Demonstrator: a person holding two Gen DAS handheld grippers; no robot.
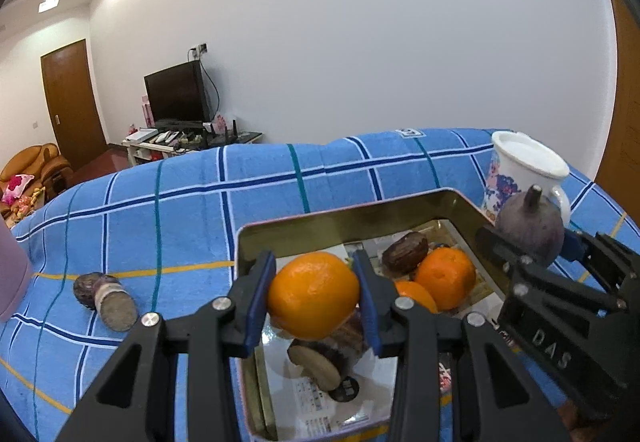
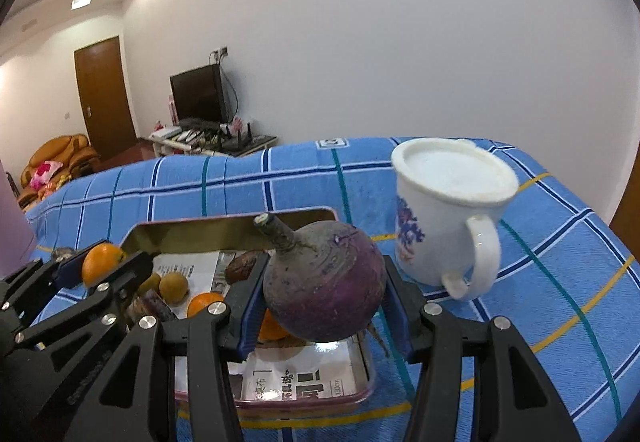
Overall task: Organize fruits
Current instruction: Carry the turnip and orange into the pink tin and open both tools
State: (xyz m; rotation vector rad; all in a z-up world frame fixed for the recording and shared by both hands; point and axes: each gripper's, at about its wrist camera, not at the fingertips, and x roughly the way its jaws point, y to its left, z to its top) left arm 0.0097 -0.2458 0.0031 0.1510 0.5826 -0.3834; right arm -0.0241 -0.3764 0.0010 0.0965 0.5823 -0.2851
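My left gripper [image 1: 316, 292] is shut on an orange [image 1: 313, 295], held above the near part of a gold metal tin [image 1: 344, 220] lined with newspaper. My right gripper [image 2: 324, 302] is shut on a round purple turnip [image 2: 326, 284] with a stub stalk, over the tin's right side [image 2: 236, 228]. Inside the tin lie two more oranges [image 1: 446, 277], a dark brown fruit [image 1: 405, 252] and a cut purple root [image 1: 316, 362]. In the left wrist view the right gripper [image 1: 532, 242] shows at the right with the turnip [image 1: 530, 230]. The right wrist view shows the left gripper [image 2: 98, 262] with its orange [image 2: 101, 261].
A blue checked cloth [image 1: 180, 226] covers the table. A white floral mug [image 2: 444, 214] with a lid stands right of the tin. A cut purple root piece [image 1: 106, 300] lies on the cloth to the left. A pink object [image 1: 10, 278] sits at the far left edge.
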